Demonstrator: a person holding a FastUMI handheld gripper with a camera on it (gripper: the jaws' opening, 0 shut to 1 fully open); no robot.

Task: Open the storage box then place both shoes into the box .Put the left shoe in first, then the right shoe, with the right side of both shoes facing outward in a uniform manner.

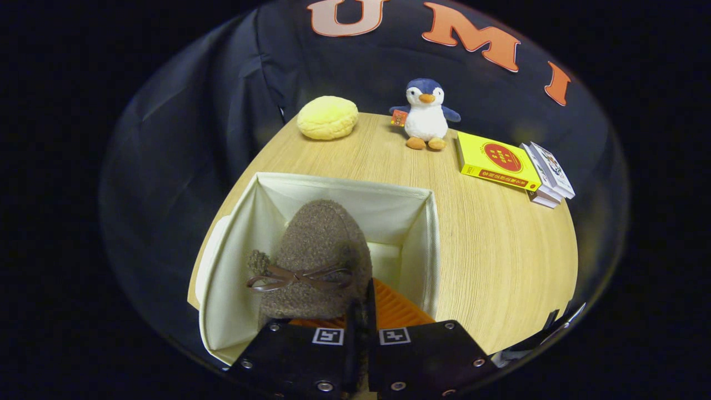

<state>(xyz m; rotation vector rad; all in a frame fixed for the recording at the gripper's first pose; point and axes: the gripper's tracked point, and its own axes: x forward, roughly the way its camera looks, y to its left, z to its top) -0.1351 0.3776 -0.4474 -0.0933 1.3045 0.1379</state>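
A brown fuzzy shoe (319,255) with a thin brown bow hangs toe-forward over the open white fabric storage box (425,244). My gripper (360,319) is shut on the shoe's rear edge, with the two fingers pressed close together on it. The shoe sits above the box's inside, towards its left half. An orange ribbed surface (397,308) shows just ahead of the fingers, to the right of the shoe; I cannot tell what it belongs to. The box's floor is mostly hidden by the shoe.
The box stands on a light wooden table (500,255). Beyond it sit a yellow bun-shaped plush (328,118), a penguin plush (425,114), a yellow book (497,162) and a stack of small card boxes (547,175). The table's edge runs close along the box's left side.
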